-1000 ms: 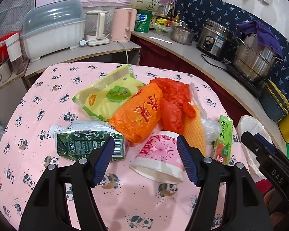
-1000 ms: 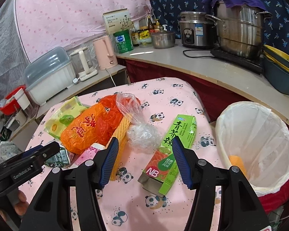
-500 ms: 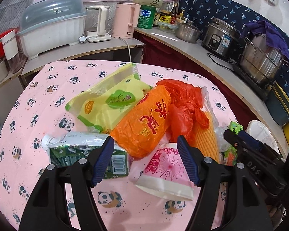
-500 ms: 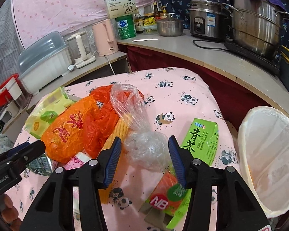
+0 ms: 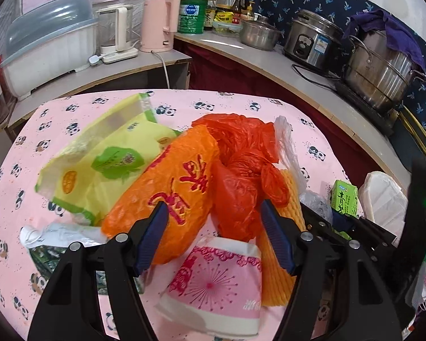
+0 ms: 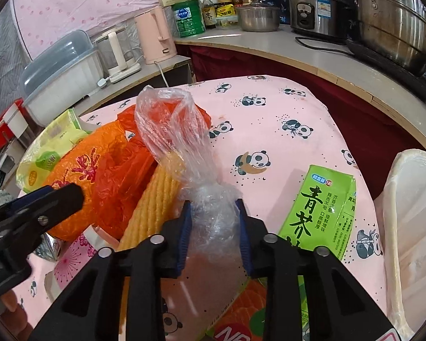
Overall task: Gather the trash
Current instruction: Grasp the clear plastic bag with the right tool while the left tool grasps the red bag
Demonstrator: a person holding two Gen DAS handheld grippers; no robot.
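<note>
Trash: a heap on the tabletop, which wears a pink panda cloth.
Clear bag: crumpled plastic, its twisted neck standing up, its bulk between the right gripper's jaws.
Right jaws: narrow, just been closing, blue pads pressed on both sides of the clear bag.
Left gripper: jaws wide, holding nothing, above the paper cup and the orange bag.
Paper cup: pink and white, lying on its side at the near edge of the heap.
Red bag: bunched beside the orange bag, touching it.
Yellow net: ribbed foam sleeve, just beside the clear bag.
Green box: flat on the cloth, right of the clear bag.
Yellow-green packet: at the heap's left.
Bin: white-lined, off the tabletop's right edge.
</note>
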